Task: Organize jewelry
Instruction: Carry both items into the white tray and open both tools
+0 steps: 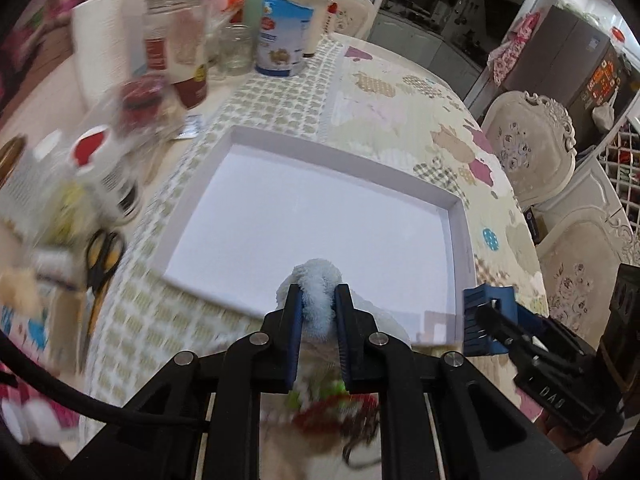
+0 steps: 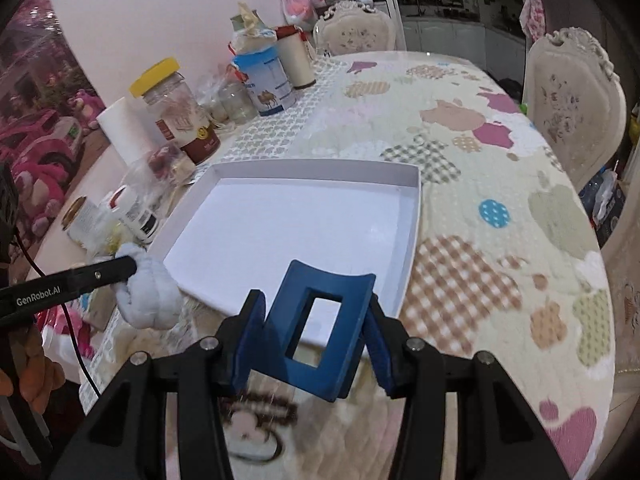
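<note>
Patchwork cloth covers the table [image 2: 500,168], jars crowding its far left edge. Just ahead of both grippers lies a white tray [image 2: 412,240], nothing inside it. The right gripper [image 2: 310,334] clamps a blue rectangular hair claw [image 2: 352,320], long axis tilted forward-right. The left gripper [image 1: 318,316] pinches a pale blue fluffy scrunchie [image 1: 316,280], its loop running away from the camera.
</note>
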Motion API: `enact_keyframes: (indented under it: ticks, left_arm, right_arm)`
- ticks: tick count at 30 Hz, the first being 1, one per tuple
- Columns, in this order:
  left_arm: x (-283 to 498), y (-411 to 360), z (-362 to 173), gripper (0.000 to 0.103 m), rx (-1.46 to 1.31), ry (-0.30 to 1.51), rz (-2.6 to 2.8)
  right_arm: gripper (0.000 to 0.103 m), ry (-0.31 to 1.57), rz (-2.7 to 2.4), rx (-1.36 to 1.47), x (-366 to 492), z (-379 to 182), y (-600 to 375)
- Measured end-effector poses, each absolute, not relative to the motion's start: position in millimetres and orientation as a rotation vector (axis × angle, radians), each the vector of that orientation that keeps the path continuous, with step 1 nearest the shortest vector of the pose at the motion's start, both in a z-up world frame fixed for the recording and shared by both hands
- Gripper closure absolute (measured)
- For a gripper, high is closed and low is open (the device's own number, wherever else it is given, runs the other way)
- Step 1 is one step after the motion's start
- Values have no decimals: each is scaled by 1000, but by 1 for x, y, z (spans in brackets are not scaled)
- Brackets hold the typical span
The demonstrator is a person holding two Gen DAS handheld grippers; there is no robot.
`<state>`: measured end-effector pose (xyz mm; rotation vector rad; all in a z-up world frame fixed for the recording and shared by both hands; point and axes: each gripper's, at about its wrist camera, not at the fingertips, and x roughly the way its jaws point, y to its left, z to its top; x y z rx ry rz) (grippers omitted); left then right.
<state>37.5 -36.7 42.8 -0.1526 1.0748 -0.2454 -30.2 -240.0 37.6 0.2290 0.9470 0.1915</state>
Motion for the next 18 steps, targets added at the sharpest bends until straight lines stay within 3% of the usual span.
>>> enact_keyframes:
  ticks: [14,18]
  left_arm:
    - [88,-96,-21,87,-78,1221,-329]
    - [91,-98,-20,76,-76,1222,-346]
  right_arm:
    - [53,1096,175,257,23,-28,-246]
    - [52,1105,186,253,24,-30,-243]
